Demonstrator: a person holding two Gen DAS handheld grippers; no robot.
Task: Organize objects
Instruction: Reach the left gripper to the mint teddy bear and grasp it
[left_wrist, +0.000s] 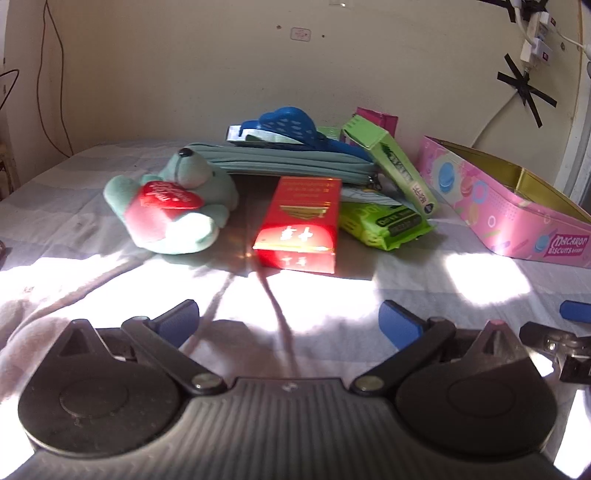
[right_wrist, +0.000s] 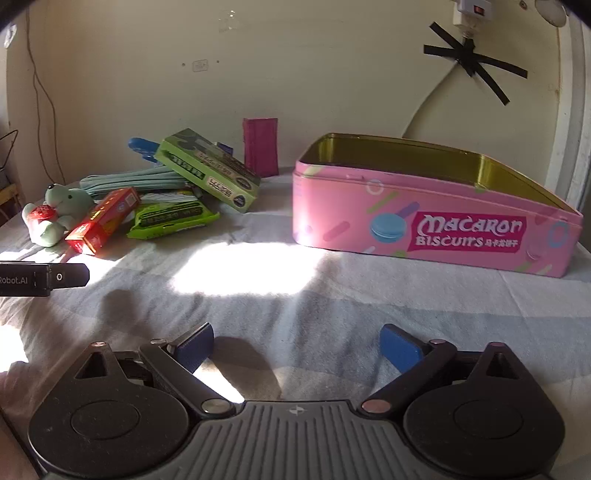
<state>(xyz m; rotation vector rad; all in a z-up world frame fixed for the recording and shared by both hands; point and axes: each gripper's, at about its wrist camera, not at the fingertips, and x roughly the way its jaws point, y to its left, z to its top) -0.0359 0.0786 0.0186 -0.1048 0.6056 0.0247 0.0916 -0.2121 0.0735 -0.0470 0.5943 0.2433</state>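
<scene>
A pile of objects lies on the cloth-covered table: a green plush bear with a red heart (left_wrist: 173, 210) (right_wrist: 55, 214), a red box (left_wrist: 301, 225) (right_wrist: 103, 219), a green packet (left_wrist: 384, 221) (right_wrist: 171, 218), a green carton (left_wrist: 391, 166) (right_wrist: 208, 171), a teal pouch (left_wrist: 295, 162) (right_wrist: 133, 181) and a blue clip (left_wrist: 288, 123). An open pink macaron tin (right_wrist: 436, 218) (left_wrist: 498, 206) stands to the right. My left gripper (left_wrist: 290, 323) is open and empty, short of the red box. My right gripper (right_wrist: 297, 347) is open and empty, in front of the tin.
A magenta box (right_wrist: 260, 147) (left_wrist: 376, 120) stands by the back wall. The left gripper's body (right_wrist: 44, 278) shows at the left edge of the right wrist view. Cables and black tape hang on the wall (right_wrist: 472, 59). Bright sun patches fall on the cloth (right_wrist: 236, 269).
</scene>
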